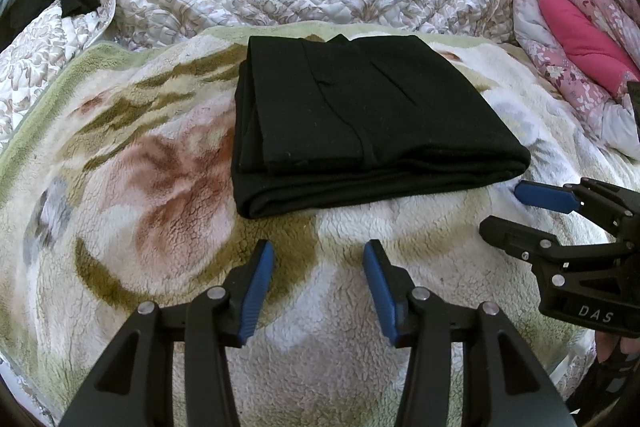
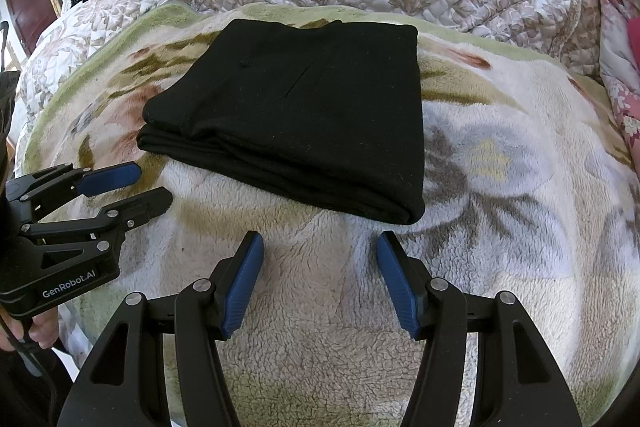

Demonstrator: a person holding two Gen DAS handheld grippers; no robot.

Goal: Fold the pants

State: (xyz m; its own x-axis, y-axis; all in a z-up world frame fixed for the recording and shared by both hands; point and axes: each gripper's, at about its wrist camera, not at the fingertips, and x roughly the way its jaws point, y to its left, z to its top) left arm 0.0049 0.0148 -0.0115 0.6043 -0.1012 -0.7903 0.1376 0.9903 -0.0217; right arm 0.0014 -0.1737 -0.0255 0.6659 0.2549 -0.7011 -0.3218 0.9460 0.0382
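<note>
already folded into a compact stack, black pants [image 1: 360, 115] rest on fleece blanket [image 1: 120, 187]; left gripper [image 1: 318, 287] and right gripper [image 2: 320, 279] hover apart, empty; best only to square stray edges gently.

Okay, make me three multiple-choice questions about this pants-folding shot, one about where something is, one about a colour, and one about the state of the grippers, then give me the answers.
1. Where do the pants lie?
A. on the fleece blanket
B. on the pink bundle
C. held in a gripper

2. What colour are the pants?
A. grey
B. black
C. pink

3. How do the grippers stand?
A. both shut on cloth
B. one open, one shut
C. both open and holding nothing

Answers:
1 A: the folded stack rests on the fleece blanket, beyond both grippers.
2 B: the cloth is black in both views.
3 C: the left gripper and the right gripper both show a gap between their blue pads, with only blanket in it.
</note>
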